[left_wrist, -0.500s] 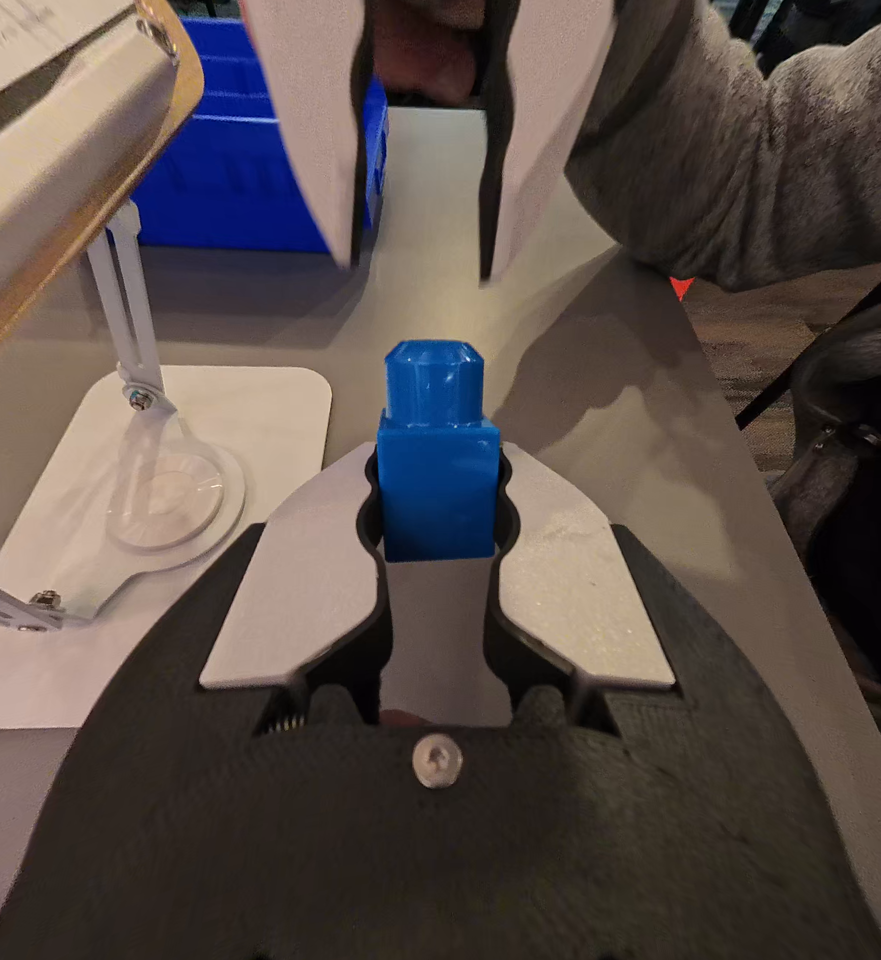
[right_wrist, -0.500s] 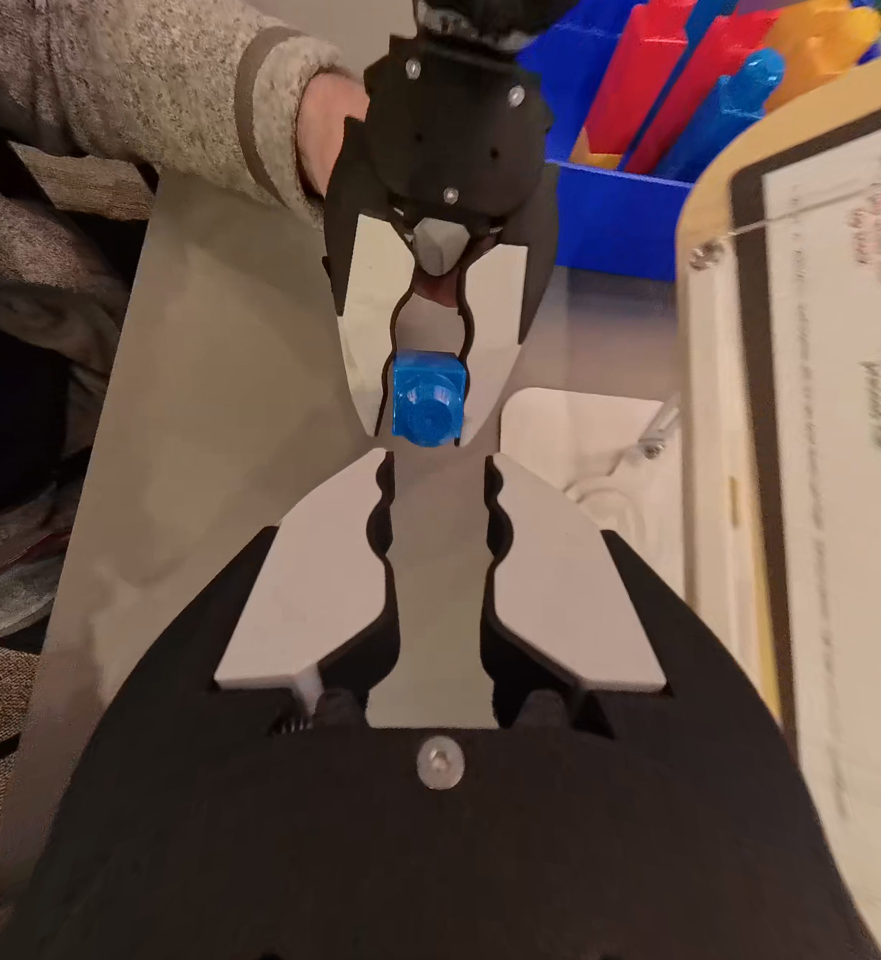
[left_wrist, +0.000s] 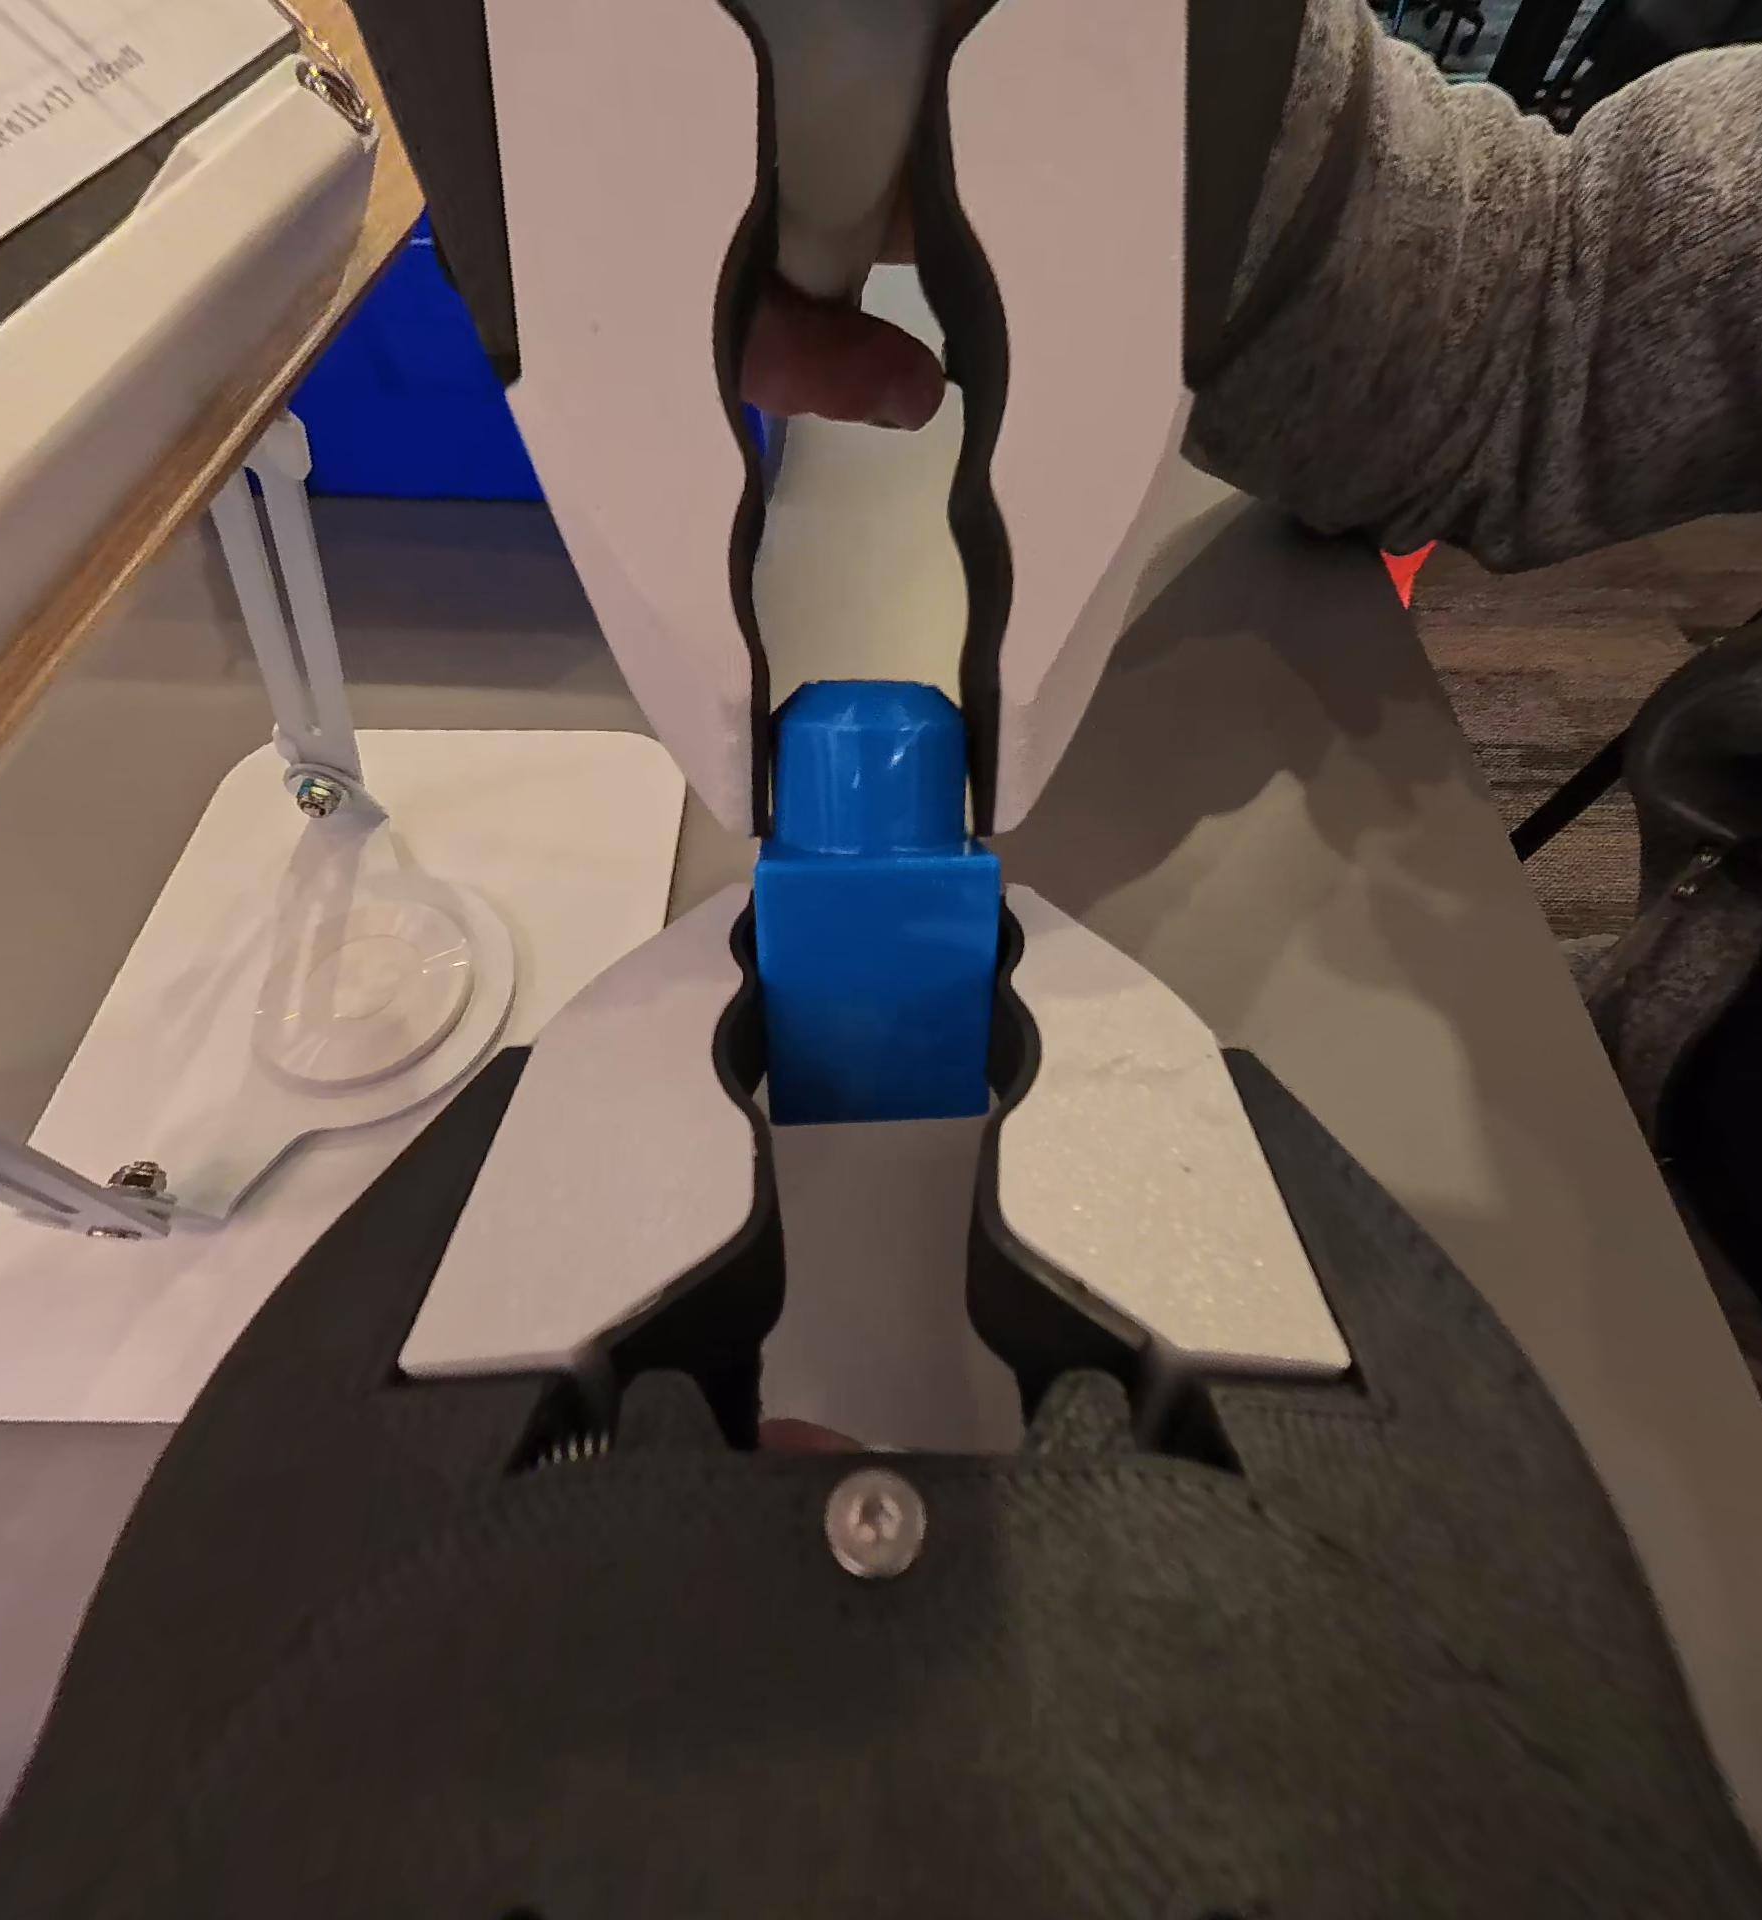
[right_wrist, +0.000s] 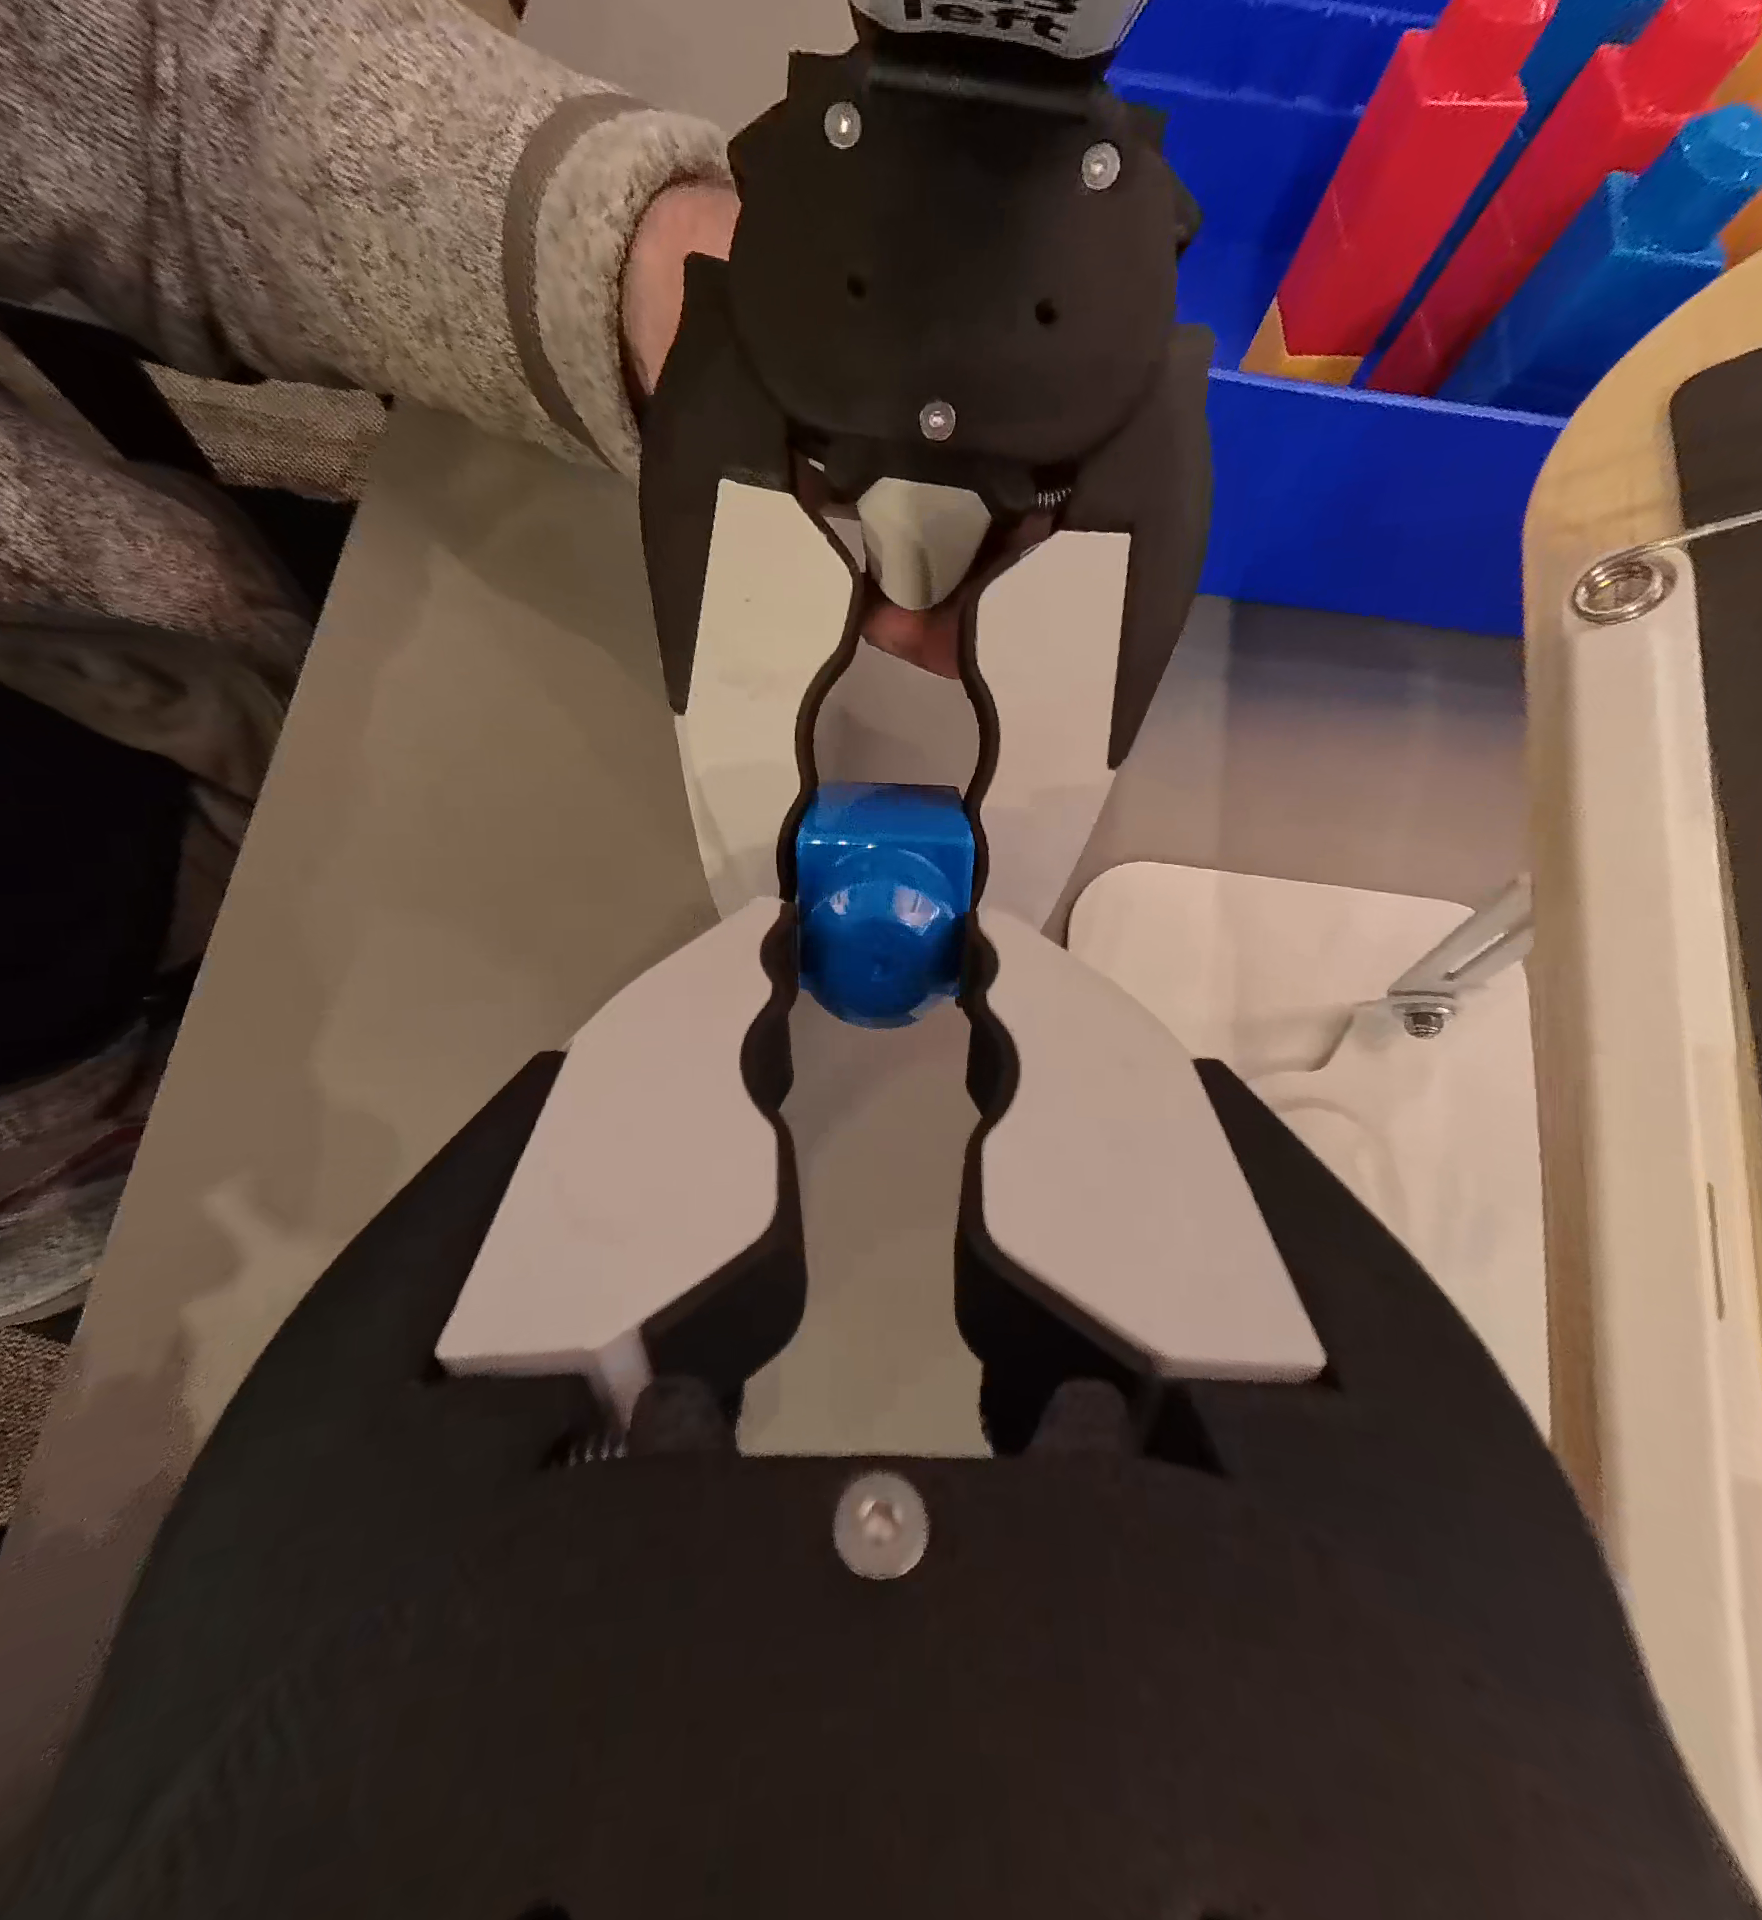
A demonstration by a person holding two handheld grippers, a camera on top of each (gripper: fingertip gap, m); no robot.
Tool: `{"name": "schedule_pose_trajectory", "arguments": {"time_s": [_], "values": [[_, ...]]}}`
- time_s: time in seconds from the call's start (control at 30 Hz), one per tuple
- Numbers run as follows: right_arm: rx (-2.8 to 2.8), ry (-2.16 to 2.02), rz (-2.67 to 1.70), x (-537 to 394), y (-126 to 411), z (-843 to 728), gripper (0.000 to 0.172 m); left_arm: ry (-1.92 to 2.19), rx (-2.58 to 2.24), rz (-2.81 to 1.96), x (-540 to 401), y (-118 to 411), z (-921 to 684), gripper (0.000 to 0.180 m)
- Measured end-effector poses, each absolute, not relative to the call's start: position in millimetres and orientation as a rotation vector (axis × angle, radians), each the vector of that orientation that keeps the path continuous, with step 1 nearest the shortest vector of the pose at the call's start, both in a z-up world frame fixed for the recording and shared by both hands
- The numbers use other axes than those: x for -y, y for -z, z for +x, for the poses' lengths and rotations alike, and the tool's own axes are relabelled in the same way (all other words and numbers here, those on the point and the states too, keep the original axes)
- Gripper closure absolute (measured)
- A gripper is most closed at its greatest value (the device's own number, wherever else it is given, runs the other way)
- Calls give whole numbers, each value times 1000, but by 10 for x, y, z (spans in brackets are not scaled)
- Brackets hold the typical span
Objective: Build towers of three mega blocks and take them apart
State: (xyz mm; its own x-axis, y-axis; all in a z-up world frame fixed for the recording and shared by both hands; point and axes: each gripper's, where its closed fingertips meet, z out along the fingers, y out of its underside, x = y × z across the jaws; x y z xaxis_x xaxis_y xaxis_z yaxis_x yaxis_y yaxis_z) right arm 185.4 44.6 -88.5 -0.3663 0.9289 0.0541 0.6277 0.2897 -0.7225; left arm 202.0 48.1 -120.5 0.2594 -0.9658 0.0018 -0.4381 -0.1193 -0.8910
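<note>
Far left in the left wrist view: tilted board with a paper sheet, propped on a white stand whose flat base plate lies on the grey table. Behind the stand, partly hidden by the board: blue bin.

Centre: blue block, stud pointing away, clamped at its square body between the black pads of the left gripper, jaws narrow and pressing both sides. From the far side, right gripper reaching in with its tips around the stud, pads touching it on both sides; a fingertip of the person visible between its fingers higher up.

Right: grey sleeve over the table edge, floor and dark chair parts beyond.

In the right wrist view, left to right: sleeve, then both grippers meeting nose to nose on the block, then the bin packed with red, blue and orange blocks, then the board crowding the right edge.
</note>
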Motion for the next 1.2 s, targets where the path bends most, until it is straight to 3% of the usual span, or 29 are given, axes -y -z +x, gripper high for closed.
{"name": "schedule_pose_trajectory", "arguments": {"time_s": [0.43,0.53,0.77,0.87,0.97,1.2], "values": [[2091,-804,-1391,-425,796,1884,142,927,-1269,-1662,-442,1129,2025,141],[2020,-759,-1414,-547,537,2072,142,901,-1262,-1689,-490,1184,1982,138],[1494,-435,-1635,-1652,-245,3357,142,918,-1285,-1723,-511,1310,2014,151],[1322,-369,-1769,-2036,-216,3854,142,895,-1320,-1747,-514,1405,2059,160],[1227,-248,-1909,-2472,23,4233,142,886,-1360,-1750,-496,1483,2068,180],[1326,-181,-2161,-3113,942,4579,141,875,-1405,-1784,-476,1606,2082,180]]}}
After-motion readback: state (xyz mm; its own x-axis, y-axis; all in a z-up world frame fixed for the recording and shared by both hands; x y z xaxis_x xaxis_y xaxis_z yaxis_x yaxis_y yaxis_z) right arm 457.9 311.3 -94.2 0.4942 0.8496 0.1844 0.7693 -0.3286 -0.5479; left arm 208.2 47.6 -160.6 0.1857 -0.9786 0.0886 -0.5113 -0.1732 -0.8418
